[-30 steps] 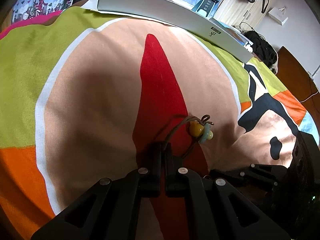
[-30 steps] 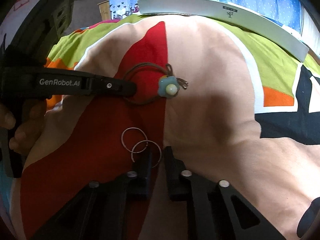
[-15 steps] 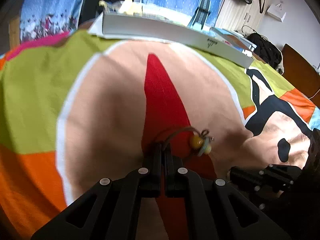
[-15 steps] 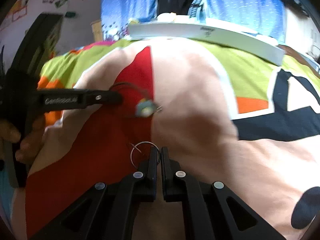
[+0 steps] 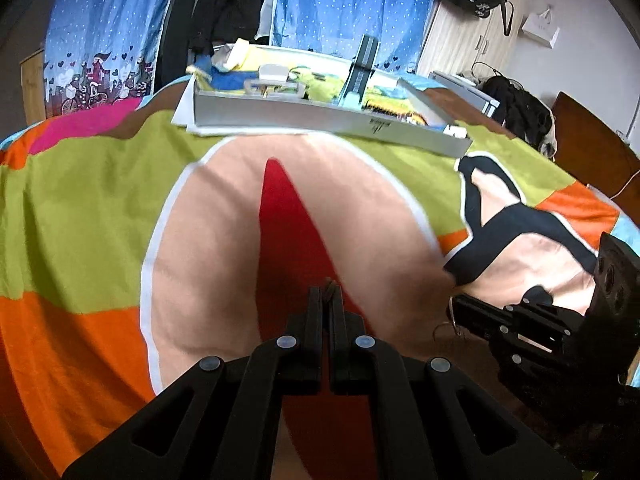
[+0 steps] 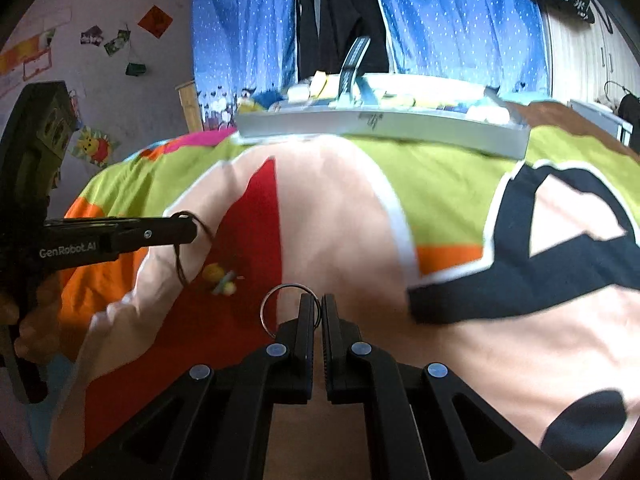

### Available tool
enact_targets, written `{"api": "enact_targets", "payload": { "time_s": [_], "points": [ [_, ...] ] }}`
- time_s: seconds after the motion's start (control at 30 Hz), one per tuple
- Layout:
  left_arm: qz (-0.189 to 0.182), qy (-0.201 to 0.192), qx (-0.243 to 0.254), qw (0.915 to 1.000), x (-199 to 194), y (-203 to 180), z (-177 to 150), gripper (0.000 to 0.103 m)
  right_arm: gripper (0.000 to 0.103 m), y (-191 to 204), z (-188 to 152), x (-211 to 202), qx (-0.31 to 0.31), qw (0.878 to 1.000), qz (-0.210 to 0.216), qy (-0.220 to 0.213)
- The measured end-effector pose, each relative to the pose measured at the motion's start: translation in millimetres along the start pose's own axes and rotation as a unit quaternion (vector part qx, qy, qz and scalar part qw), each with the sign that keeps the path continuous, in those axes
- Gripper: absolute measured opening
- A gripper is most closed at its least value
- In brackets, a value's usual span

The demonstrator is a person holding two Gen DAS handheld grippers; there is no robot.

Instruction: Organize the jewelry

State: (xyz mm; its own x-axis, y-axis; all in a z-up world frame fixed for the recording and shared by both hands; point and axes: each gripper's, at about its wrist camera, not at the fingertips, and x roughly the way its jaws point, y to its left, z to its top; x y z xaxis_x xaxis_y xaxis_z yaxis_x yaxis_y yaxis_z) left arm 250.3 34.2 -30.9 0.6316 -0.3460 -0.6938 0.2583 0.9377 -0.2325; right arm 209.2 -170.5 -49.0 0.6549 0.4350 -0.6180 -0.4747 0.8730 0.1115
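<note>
My left gripper [image 5: 329, 294] is shut on a brown cord bracelet; only a sliver of cord shows between its tips there. In the right wrist view the same gripper [image 6: 188, 230] holds the cord loop [image 6: 180, 256] above the bedspread, and its yellow and blue beads [image 6: 220, 278] dangle below. My right gripper [image 6: 318, 304] is shut on a thin silver hoop [image 6: 266, 312], lifted off the cloth. From the left wrist view the right gripper [image 5: 460, 312] sits low on the right with the silver hoop [image 5: 450, 322] at its tip.
A long grey tray [image 5: 320, 120] with several small items lies at the far edge of the colourful bedspread [image 5: 100, 208]. Behind it hang blue dotted curtains [image 6: 440, 20] and dark clothes. A hand [image 6: 24, 320] grips the left tool.
Both grippers have risen off the bedspread and tilted toward the tray. The bracelet now hangs from the left gripper. The right gripper closed on the hoop and lifted it.
</note>
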Motion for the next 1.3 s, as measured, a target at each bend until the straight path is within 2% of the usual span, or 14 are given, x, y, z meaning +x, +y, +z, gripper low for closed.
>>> {"api": "enact_targets", "payload": {
  "time_s": [0.1,0.27,0.47,0.63,0.73,0.97,1.23,1.3],
  "points": [
    [0.0,-0.004,0.003,1.0,-6,-6,21,0.0,0.004,-13,18,-6,0.002,1.0,0.002,-0.015],
    [-0.001,-0.018,0.006,0.9998,-13,-14,71,0.0,0.004,-37,69,-11,-0.009,1.0,0.003,-0.022],
    [0.007,-0.065,0.026,0.9975,-8,-24,144,0.0,0.004,-73,143,-7,0.008,0.999,0.0,-0.044],
    [0.016,-0.099,0.032,0.9944,16,-28,186,0.0,0.004,-90,177,14,0.021,0.998,-0.01,-0.058],
    [0.022,-0.101,0.022,0.9943,37,-23,198,0.0,0.004,-98,182,35,0.026,0.998,-0.016,-0.05],
    [0.035,-0.08,-0.013,0.9961,72,-4,196,0.0,0.004,-113,162,74,0.044,0.998,-0.031,-0.017],
    [0.051,-0.05,0.001,0.9975,88,-5,180,0.001,0.005,-117,156,81,0.058,0.997,-0.04,-0.016],
    [0.061,-0.046,0.004,0.9971,91,-8,178,0.001,0.01,-115,156,80,0.052,0.997,-0.046,-0.015]
  ]
}}
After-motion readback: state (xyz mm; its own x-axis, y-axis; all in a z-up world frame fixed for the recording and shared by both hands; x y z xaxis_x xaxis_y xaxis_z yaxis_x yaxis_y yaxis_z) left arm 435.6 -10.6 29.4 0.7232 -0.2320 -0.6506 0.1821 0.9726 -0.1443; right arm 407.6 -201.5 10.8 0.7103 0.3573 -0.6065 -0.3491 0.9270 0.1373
